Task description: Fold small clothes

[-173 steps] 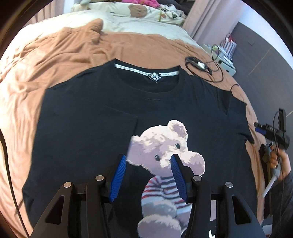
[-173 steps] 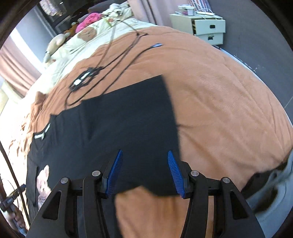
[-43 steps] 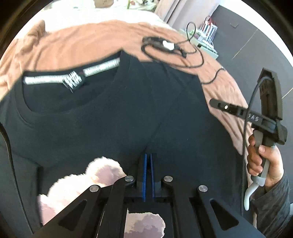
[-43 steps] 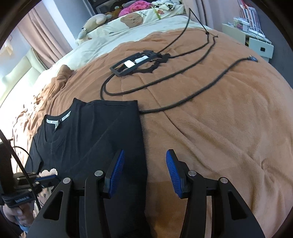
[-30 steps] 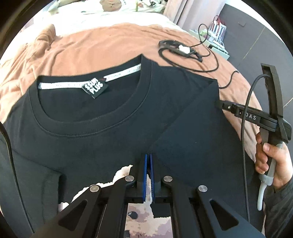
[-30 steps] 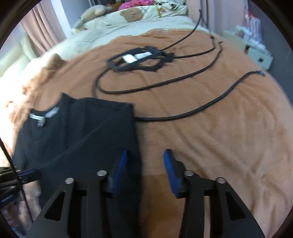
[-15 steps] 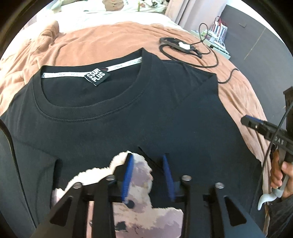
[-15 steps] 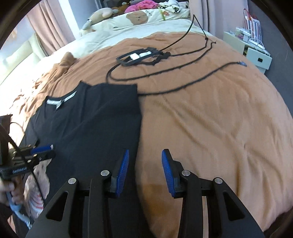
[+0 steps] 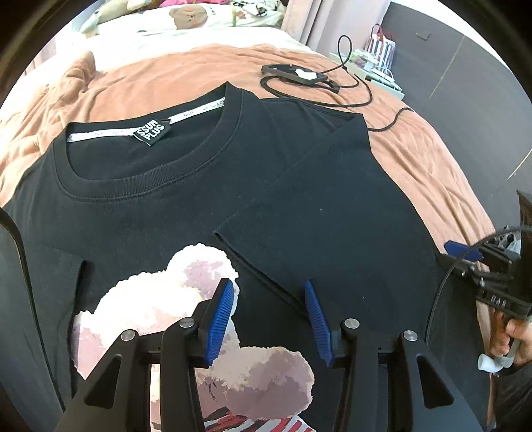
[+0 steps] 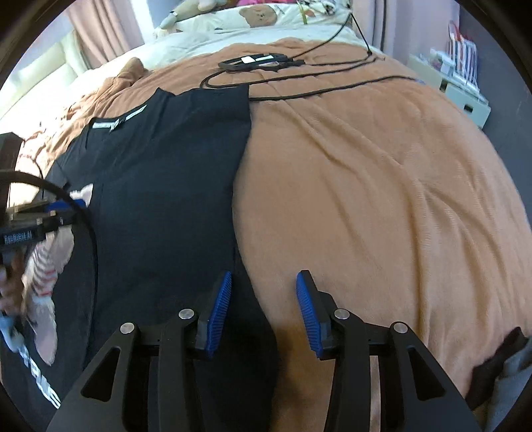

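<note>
A black T-shirt (image 9: 299, 186) lies flat on an orange-brown blanket (image 10: 382, 172) that covers a bed. Its front faces up and shows a pale teddy bear print (image 9: 159, 299). The round neck with a white tape and a black label (image 9: 151, 131) is on the far side. The right side of the shirt is folded over onto the front, and the short sleeve (image 9: 266, 246) lies on top of it with its hem pointing toward the bear print. The folded edge makes a straight line down the right side of the shirt.

The left gripper (image 9: 267, 319) hangs over the near middle of the shirt, between the bear print and the sleeve hem. Its blue pads are apart and are still opening, and no cloth is between them. The right gripper (image 10: 262, 307) is over the right edge of the shirt: its left pad is above the black cloth and its right pad is above the blanket. Its jaws are also opening, and nothing is pinched between them. In the left wrist view a hand (image 9: 508, 335) holds the handle of the right gripper at the right border.

On the far part of the blanket lie a black frame-shaped device (image 9: 299, 74) and black cables (image 10: 332, 88). Further away there are pillows with a bear pattern (image 10: 266, 16), and a small white cabinet (image 10: 462, 96) stands at the right of the bed.
</note>
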A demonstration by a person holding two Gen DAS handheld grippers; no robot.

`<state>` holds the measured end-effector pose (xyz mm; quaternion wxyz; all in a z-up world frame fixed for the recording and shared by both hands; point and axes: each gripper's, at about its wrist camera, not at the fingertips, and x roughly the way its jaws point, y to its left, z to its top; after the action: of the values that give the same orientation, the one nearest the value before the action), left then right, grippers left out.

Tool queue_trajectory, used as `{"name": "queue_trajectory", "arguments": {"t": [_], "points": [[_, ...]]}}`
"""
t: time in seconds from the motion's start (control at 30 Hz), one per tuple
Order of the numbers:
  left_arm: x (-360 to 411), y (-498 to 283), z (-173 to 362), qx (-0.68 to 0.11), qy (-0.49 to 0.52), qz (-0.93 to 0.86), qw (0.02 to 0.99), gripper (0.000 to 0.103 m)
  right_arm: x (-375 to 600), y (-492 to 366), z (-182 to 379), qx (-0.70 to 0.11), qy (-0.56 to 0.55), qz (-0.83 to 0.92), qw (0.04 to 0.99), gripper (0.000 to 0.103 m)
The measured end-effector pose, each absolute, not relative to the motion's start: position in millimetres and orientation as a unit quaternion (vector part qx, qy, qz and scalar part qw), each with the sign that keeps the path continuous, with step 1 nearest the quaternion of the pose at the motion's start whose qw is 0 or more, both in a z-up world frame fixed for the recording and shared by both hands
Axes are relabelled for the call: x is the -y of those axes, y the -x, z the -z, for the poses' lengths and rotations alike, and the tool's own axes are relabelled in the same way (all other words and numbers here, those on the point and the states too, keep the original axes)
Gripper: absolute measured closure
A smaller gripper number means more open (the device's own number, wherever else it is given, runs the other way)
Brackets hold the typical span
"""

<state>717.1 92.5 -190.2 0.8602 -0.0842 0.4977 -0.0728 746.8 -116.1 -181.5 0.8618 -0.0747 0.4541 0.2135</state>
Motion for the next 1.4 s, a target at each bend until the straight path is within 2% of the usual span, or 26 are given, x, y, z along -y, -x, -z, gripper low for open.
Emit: {"name": "queue_trajectory", "arguments": {"t": [0.5, 0.7, 0.77, 0.83, 0.9, 0.97, 1.03, 1.2, 1.4], "points": [[-123, -679, 165, -0.491, 0.12, 0.064, 0.86, 0.056, 101, -720, 178, -0.433, 0.117, -0.139, 0.883, 0.066], [-146, -639, 135, -0.47, 0.13, 0.048, 0.872, 0.056, 109, -696, 154, -0.445, 0.08, -0.166, 0.876, 0.064], [-153, -621, 124, -0.466, 0.132, 0.039, 0.874, 0.054, 113, -683, 146, -0.446, 0.073, -0.173, 0.875, 0.053], [-157, -604, 114, -0.461, 0.136, 0.027, 0.877, 0.046, 118, -669, 137, -0.446, 0.059, -0.182, 0.874, 0.041], [-162, -583, 102, -0.454, 0.144, 0.014, 0.879, 0.041, 124, -658, 128, -0.443, 0.05, -0.189, 0.875, 0.034], [-164, -566, 94, -0.442, 0.159, 0.004, 0.883, 0.041, 126, -643, 119, -0.439, 0.049, -0.196, 0.875, 0.03], [-165, -543, 87, -0.429, 0.177, -0.004, 0.886, 0.034, 131, -627, 108, -0.431, 0.043, -0.203, 0.878, 0.028], [-157, -488, 75, -0.425, 0.17, -0.012, 0.889, 0.031, 146, -588, 88, -0.422, 0.032, -0.22, 0.879, 0.022], [-154, -421, 67, -0.417, 0.163, -0.03, 0.894, 0.012, 162, -544, 75, -0.422, 0.022, -0.212, 0.881, 0.008]]}}
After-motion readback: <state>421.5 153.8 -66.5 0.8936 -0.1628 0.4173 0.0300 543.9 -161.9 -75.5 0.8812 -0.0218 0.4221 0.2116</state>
